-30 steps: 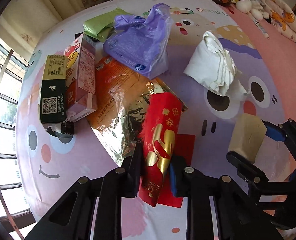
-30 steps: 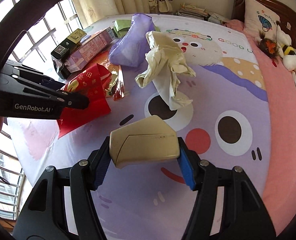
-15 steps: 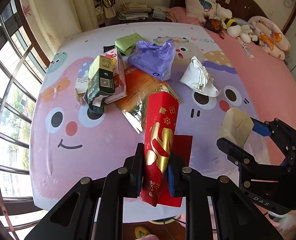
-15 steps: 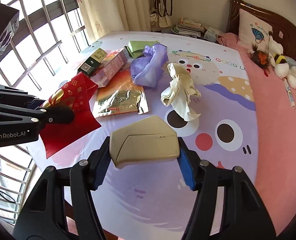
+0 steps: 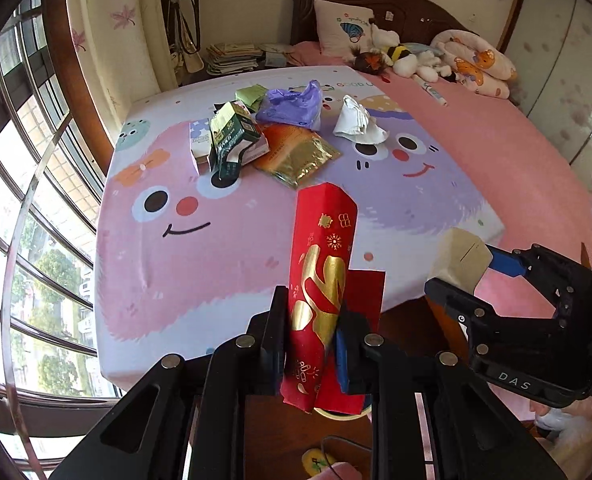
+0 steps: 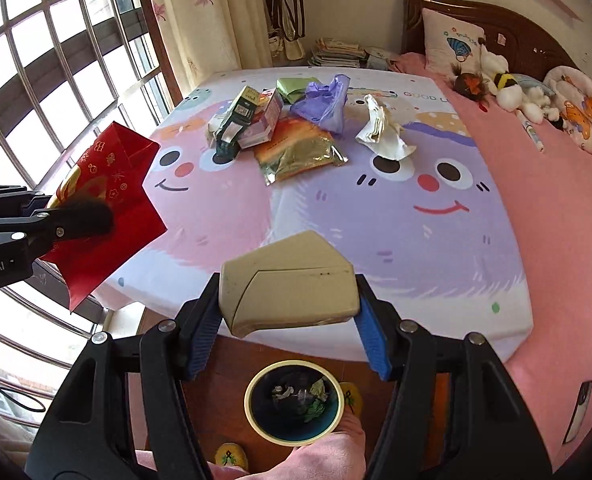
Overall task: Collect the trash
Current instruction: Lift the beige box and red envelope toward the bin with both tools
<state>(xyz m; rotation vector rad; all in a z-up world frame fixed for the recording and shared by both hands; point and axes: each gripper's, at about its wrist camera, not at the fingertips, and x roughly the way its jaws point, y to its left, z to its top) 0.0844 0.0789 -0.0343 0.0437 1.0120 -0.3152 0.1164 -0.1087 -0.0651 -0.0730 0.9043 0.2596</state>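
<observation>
My left gripper point(image 5: 314, 340) is shut on a red envelope with gold lettering point(image 5: 322, 272), held past the foot of the bed; the envelope point(image 6: 107, 200) also shows at the left of the right wrist view. My right gripper point(image 6: 289, 320) is shut on a beige box point(image 6: 287, 284), seen too in the left wrist view as the beige box point(image 5: 460, 258). A round trash bin point(image 6: 293, 402) with a pale rim stands on the floor just below the right gripper, with crumpled scraps inside. More trash lies on the bed: cartons point(image 6: 247, 120), a gold foil pouch point(image 6: 300, 154), a purple bag point(image 6: 324, 100), crumpled white paper point(image 6: 380, 132).
The bed sheet point(image 6: 416, 232) with cartoon faces fills the middle. Barred windows point(image 6: 55, 60) run along the left. Plush toys point(image 6: 508, 88) and a pillow sit by the headboard. A phone point(image 6: 578, 412) lies at the bed's right edge. A person's pink-clad leg and slipper point(image 6: 231, 458) are beside the bin.
Both grippers pulled back and up from the bed surface to beyond its foot, carrying the envelope and the beige box. The trash bin on the floor has come into view.
</observation>
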